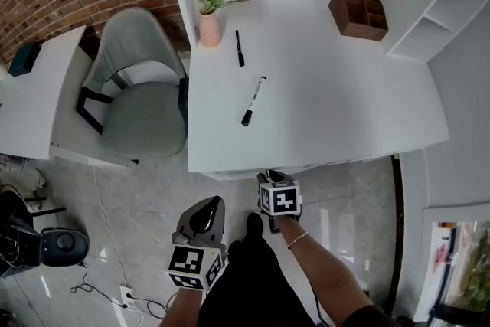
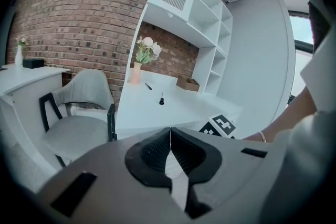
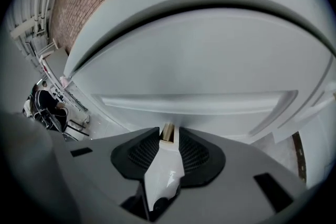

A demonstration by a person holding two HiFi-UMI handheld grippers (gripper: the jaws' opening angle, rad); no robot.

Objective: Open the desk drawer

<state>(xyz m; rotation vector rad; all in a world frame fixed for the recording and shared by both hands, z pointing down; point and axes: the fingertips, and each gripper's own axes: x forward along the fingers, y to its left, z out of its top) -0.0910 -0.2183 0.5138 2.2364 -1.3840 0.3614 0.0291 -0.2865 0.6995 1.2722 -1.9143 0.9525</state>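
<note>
The drawer (image 3: 199, 60) sits under the table's (image 1: 329, 88) 6 o'clock edge, and in the head view the tabletop hides nearly all of it. The right claw (image 3: 169, 136) is closed on a small brass knob (image 3: 167, 131) on the drawer front; only the knob's end shows between the pads. The left claw (image 2: 169, 136), at 8 o'clock of the right one in the head view, has its tips together and holds nothing.

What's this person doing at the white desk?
A person stands at the white desk with a gripper tool in each hand. The right gripper is closed on the small brass knob of the drawer under the desktop; the drawer still looks shut. The left gripper hangs aside, jaws together and empty.
</note>
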